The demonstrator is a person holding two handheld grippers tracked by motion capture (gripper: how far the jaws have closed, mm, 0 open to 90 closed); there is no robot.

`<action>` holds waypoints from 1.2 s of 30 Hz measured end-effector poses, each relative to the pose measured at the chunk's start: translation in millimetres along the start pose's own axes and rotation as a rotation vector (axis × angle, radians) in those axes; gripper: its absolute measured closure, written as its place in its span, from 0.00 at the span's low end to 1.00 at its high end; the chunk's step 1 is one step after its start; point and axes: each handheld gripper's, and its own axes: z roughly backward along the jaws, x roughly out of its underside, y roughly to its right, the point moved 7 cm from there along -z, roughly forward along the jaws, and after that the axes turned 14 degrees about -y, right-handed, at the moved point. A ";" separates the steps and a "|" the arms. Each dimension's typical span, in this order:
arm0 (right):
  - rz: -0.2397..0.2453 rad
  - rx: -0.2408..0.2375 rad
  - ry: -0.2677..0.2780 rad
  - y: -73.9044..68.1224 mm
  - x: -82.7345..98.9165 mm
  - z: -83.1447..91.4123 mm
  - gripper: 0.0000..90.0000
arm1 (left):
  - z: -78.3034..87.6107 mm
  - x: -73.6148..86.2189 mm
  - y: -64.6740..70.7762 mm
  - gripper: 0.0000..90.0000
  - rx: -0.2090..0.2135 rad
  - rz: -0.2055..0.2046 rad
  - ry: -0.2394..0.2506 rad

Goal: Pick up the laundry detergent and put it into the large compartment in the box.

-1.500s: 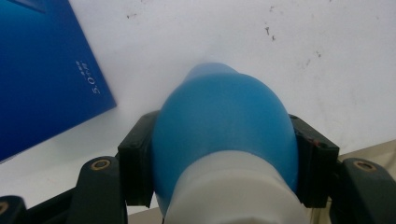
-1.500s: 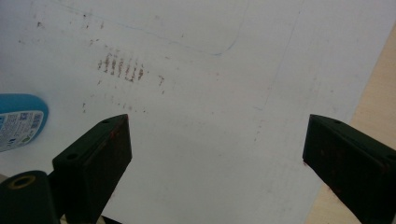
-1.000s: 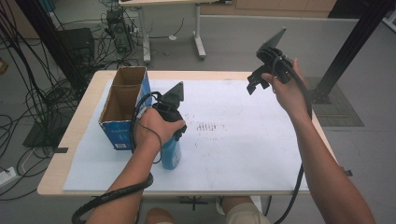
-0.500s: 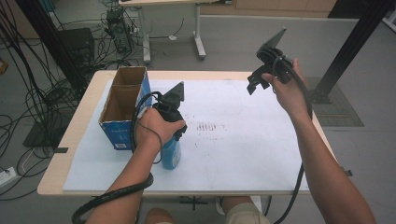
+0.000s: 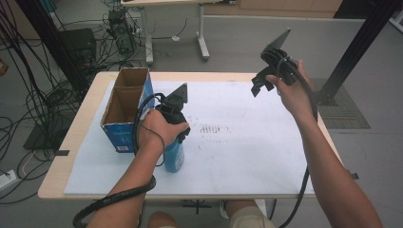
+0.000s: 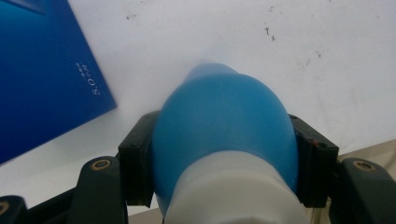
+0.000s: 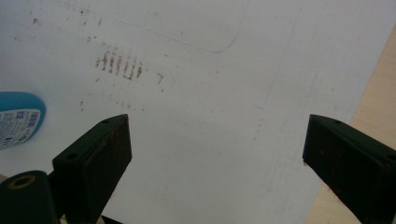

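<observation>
Gripping the blue bottle [image 6: 224, 135] near its white upper part, the left tongs [image 5: 175, 124] are clamped on its body from both sides; the bottle stands upright on the white sheet directly under them, just right of the open cardboard box [image 5: 124, 105]. By my reading the pick is made and the carry is still to come, probably a lift and a lowering into the box beside the left tongs, though that is a guess. The box shows brown inner walls and, as far as can be seen, nothing inside; its floor is in shadow. The right tongs [image 7: 215, 154] hang spread wide and empty, raised over the far right part of the table [image 5: 85, 118], well away from the bottle
</observation>
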 end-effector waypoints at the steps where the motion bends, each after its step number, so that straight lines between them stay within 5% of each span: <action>1: 0.000 0.000 0.000 0.0 0.0 0.0 0.09 | -0.1 0.0 0.1 0.42 0.002 0.001 0.000; 36: 0.003 -0.001 -0.005 0.7 0.4 -3.6 0.09 | 0.0 0.4 -0.5 0.42 0.004 0.000 -0.002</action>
